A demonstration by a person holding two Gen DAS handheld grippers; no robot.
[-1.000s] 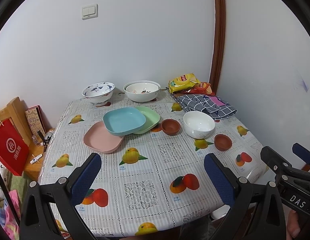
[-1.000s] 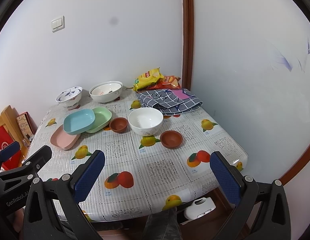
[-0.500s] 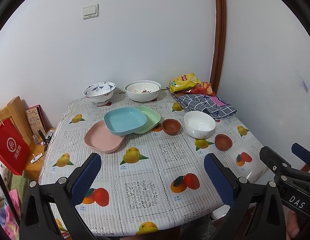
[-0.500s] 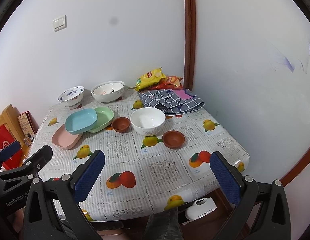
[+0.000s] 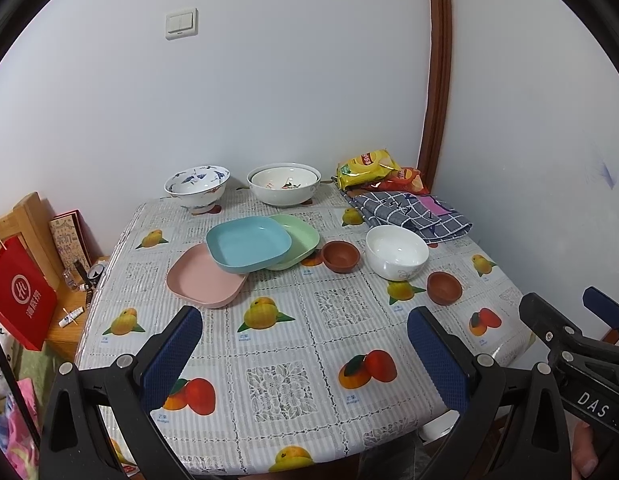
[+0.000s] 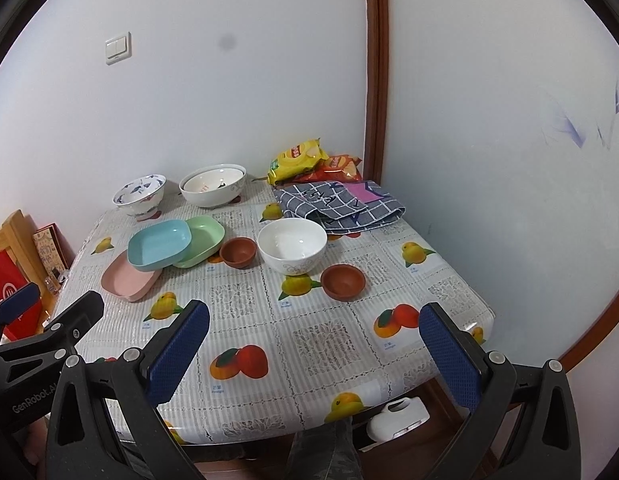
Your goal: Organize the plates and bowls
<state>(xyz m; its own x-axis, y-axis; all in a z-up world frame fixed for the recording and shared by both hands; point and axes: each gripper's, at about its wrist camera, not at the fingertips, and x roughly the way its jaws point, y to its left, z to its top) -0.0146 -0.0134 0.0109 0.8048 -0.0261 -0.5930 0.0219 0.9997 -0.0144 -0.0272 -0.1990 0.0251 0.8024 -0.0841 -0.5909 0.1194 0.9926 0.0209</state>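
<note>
On the fruit-print table (image 5: 293,344) a blue plate (image 5: 247,243) lies across a pink plate (image 5: 201,280) and a green plate (image 5: 299,236). Two small brown bowls (image 5: 340,255) (image 5: 444,287) flank a plain white bowl (image 5: 396,251). At the back stand a blue-patterned bowl (image 5: 197,186) and a wide white bowl (image 5: 283,182). My left gripper (image 5: 305,356) hovers open over the near table edge, holding nothing. My right gripper (image 6: 313,356) is open too, near the front edge (image 6: 269,412), far from the white bowl (image 6: 292,245) and the blue plate (image 6: 159,243).
A checked cloth (image 5: 409,214) and snack bags (image 5: 369,168) lie at the back right corner. White walls close the back and right. A red bag (image 5: 19,292) and a wooden shelf (image 5: 65,320) stand left of the table. A white object (image 6: 397,420) sits on the floor.
Both grippers have drifted slightly; the dishes look a little nearer in the right wrist view. Nothing on the table has moved.
</note>
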